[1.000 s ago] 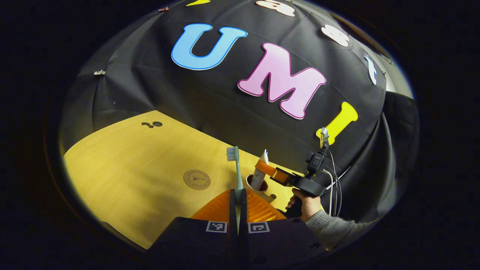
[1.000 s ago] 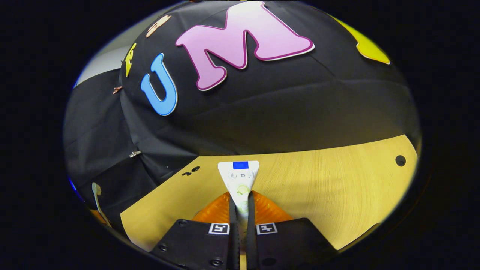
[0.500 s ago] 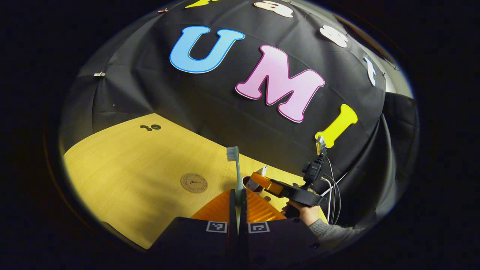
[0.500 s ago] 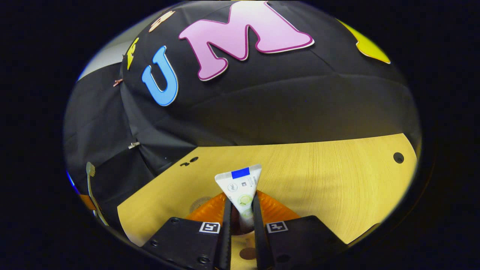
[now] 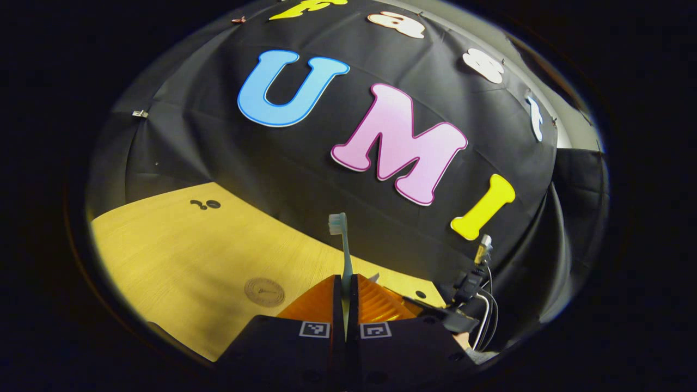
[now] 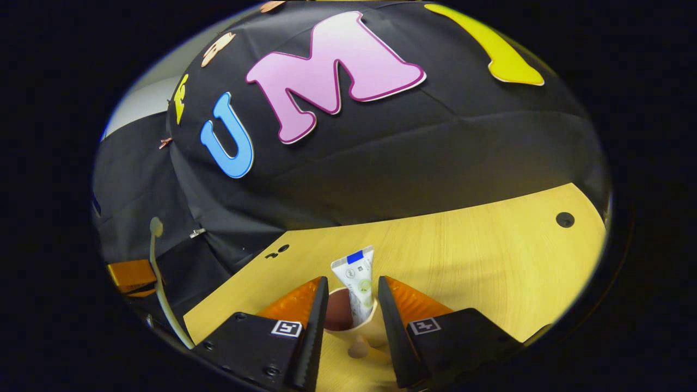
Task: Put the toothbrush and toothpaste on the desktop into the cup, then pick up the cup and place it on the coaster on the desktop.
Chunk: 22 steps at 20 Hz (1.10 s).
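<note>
Toothpaste (image 6: 356, 283) now stands in the cup (image 6: 348, 321), released 1 second after being clamped.
Right gripper (image 6: 348, 326) has spread its fingers either side of the cup; left gripper (image 5: 345, 305) stays clamped on the toothbrush (image 5: 343, 250), short of the cup; coaster (image 5: 264, 292) lies beyond it, bare.

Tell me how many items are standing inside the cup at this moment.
1. The toothpaste stands in the cup, leaning on its rim, between the fingers of the open right claw. The toothbrush is outside, clamped in the left claw.
</note>
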Tool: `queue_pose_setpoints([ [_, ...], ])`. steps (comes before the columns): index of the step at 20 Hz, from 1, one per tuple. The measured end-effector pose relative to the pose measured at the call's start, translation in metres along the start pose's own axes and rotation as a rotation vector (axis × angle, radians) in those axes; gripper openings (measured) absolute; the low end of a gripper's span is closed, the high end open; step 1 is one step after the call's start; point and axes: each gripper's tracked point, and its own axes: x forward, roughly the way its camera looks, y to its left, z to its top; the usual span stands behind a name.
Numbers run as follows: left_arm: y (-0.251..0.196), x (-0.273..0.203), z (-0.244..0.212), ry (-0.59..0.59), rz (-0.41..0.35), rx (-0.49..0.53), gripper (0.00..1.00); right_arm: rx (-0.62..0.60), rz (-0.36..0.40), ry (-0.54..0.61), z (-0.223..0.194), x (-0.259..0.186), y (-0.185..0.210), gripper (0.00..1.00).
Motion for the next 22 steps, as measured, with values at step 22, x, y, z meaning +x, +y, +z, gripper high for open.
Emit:
queue_pose_setpoints([
  [22,-0.004,0.164,-0.038,-0.141,-0.007,0.137,0.06,0.044,-0.194,0.139,-0.057,-0.103,-0.078,0.72],
])
